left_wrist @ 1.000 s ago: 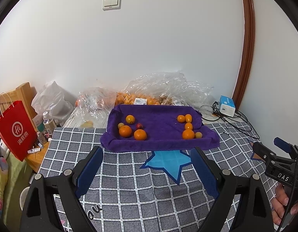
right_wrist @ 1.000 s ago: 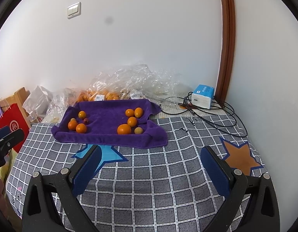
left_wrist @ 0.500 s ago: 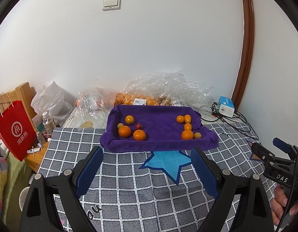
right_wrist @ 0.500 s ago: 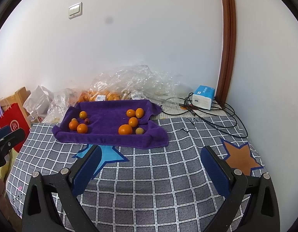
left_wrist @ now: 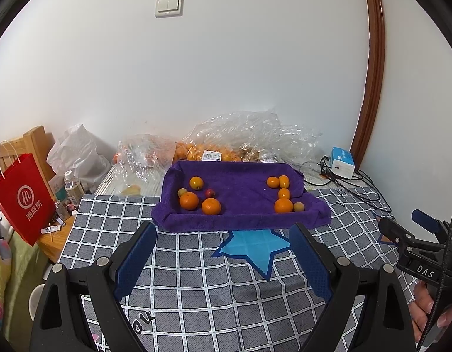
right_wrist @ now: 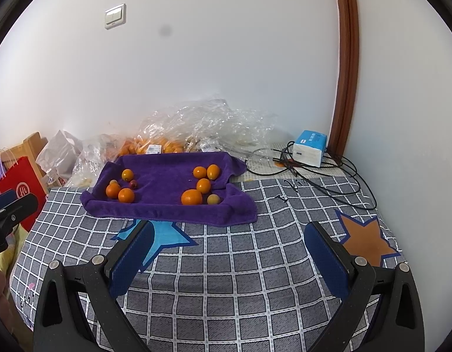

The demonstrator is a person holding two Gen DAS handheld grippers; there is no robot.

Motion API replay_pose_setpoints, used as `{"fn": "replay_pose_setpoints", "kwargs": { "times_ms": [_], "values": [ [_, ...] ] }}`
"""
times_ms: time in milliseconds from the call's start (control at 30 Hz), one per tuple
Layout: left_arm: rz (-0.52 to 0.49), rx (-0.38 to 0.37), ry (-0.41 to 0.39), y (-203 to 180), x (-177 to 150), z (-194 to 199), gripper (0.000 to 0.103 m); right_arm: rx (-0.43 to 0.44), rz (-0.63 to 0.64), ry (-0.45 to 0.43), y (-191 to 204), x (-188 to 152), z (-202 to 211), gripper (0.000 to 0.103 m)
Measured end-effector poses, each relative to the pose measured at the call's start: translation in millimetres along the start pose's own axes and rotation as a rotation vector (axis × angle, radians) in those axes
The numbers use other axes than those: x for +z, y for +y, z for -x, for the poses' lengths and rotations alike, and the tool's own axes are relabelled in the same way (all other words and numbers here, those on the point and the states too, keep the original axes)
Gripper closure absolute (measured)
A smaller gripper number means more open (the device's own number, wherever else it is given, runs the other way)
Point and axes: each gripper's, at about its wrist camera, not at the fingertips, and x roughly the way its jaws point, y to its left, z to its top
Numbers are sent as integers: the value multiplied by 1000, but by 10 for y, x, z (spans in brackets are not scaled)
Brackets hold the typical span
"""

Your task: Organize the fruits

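Behind both released tools (left_wrist: 223,252) (right_wrist: 228,252), plastic bags (left_wrist: 249,135) crowd the purple tray (left_wrist: 240,220).

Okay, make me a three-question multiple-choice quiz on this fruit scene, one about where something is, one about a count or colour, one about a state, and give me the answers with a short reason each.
1. Where does the blue and white box sit?
A. Inside the purple towel
B. At the back right near the wooden door frame, by the cables
C. In the red bag

2. How many fruits lie in the right-hand cluster on the purple towel?
A. Two
B. Five
C. Nine

3. What state is the left gripper in?
A. Open, with nothing between its pads
B. Shut on an orange
C. Shut on the towel edge

Answers:
1 B, it stands beside the black cables next to the door frame.
2 B, four orange fruits and one small pale one are there.
3 A, the blue pads stand wide apart over the checked cloth.
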Motion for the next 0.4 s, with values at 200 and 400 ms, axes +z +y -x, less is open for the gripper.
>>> {"fn": "replay_pose_setpoints", "kwargs": {
  "times_ms": [200, 400],
  "values": [
    [-2, 1, 0, 12, 37, 4, 11, 3, 3, -4, 1, 4, 5, 2],
    [-4, 1, -1, 53, 36, -4, 10, 5, 8, -8, 22, 3, 13, 2]
  ]
}}
